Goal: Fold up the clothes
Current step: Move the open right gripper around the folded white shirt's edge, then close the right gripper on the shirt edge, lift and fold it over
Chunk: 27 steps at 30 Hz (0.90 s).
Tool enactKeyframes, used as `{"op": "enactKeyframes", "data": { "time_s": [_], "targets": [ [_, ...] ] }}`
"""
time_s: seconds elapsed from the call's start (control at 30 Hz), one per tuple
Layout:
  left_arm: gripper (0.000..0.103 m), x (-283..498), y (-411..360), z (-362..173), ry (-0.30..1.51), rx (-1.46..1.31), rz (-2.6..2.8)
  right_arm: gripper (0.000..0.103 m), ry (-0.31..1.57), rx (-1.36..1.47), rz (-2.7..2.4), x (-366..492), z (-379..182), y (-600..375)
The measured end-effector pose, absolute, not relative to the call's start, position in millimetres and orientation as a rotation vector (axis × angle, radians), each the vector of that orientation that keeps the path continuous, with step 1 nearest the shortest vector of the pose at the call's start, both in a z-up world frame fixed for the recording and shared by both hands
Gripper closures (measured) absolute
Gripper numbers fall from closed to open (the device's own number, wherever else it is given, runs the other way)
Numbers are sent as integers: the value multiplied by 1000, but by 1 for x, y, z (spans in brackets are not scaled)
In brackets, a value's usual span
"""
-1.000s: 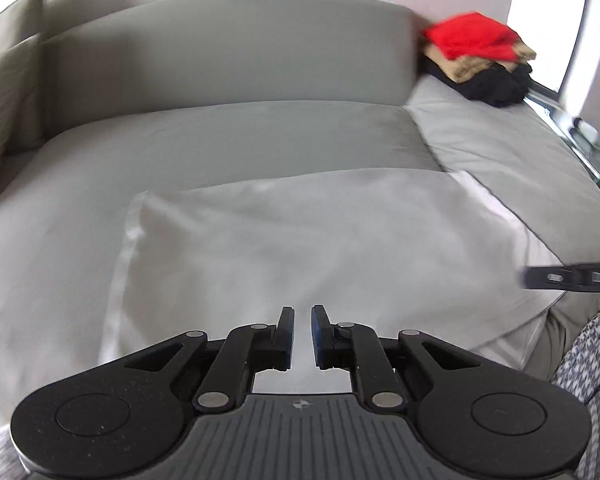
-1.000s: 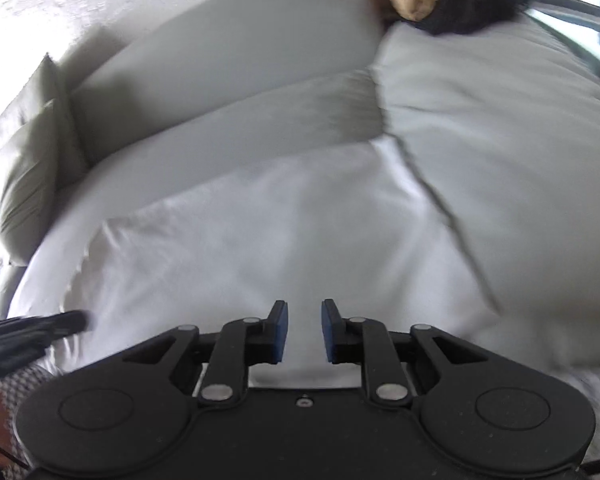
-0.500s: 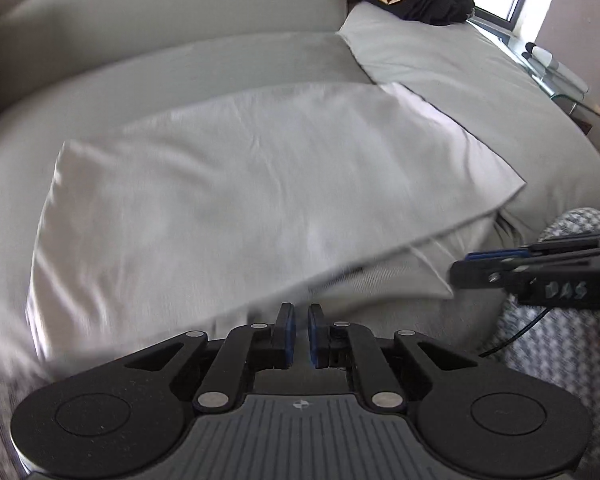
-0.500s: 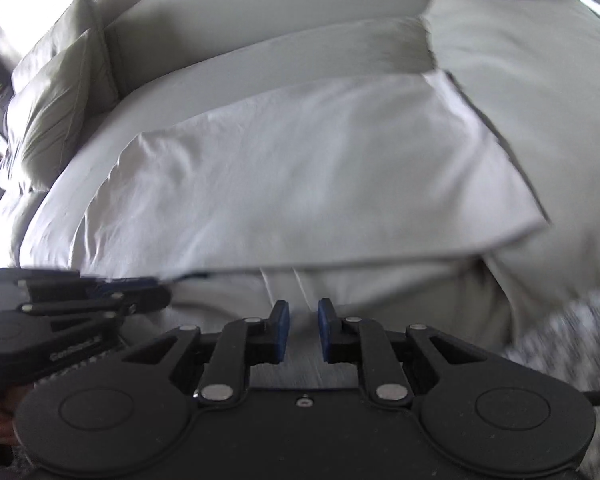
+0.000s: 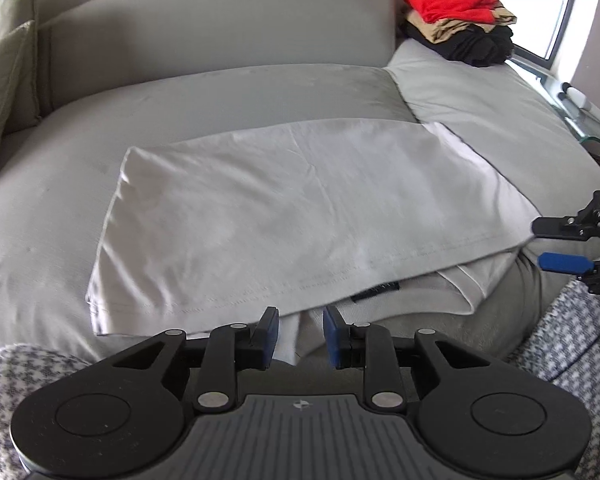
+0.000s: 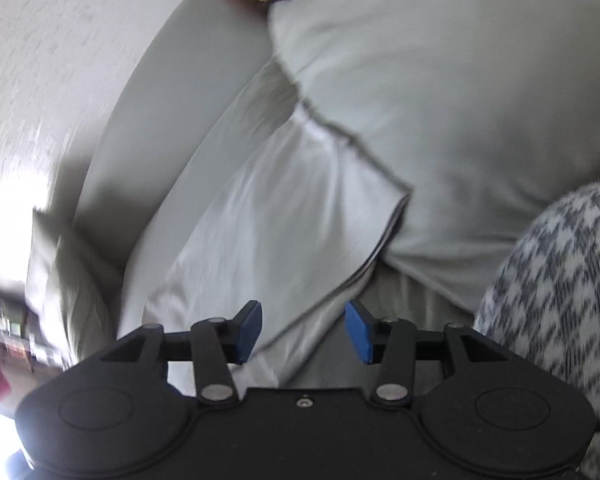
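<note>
shirt: pale grey shirt [image 5: 300, 216] lies flat on sofa seat [image 5: 48, 208], folded over once, lower layer showing at 5 o'clock
done pile: folded stack [image 5: 460, 20] at 1 o'clock
left hand-held gripper [image 5: 300, 336]: jaws just opening, nothing gripped
right hand-held gripper [image 6: 303, 332]: jaws just opening, shirt edge lies loose between them
left to do: probably further folds, then stacking

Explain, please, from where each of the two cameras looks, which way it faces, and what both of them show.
Left wrist: sits on the left gripper, looking forward and down at the white folded garment on the grey sofa; the right gripper and houndstooth-clad legs show.
Right wrist: sits on the right gripper, rolled and blurred, facing the garment's edge; a houndstooth-clad leg shows.
Shared: the garment, the sofa, the clothes stack in the far corner.
</note>
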<state>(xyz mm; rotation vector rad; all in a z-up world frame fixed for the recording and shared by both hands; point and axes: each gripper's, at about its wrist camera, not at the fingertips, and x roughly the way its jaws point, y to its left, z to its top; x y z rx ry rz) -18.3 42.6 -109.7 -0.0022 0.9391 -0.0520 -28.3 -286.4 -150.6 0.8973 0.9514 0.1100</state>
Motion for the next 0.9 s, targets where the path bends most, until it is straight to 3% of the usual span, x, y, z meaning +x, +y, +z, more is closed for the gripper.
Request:
{"op": "enactKeyframes", "data": {
  "time_s": [0.27,0.4,0.7,0.8,0.9],
  "targets": [
    [73,-10,41,-106,938,-2,-5,69,965,982,-28,-11,-174,-299],
    [72,-8,42,-111,957,-3,3,69,1007,996,-52,-4,-189,-292],
    [72,-2,54,-117,969,-48,31,70,869,1059,-67,13,-222,-293],
    [72,-1,62,-117,967,-49,50,82,822,1072,-32,3,-216,-289],
    [72,4,80,-115,957,-70,94,83,827,1082,-14,6,-217,-289]
  ]
}}
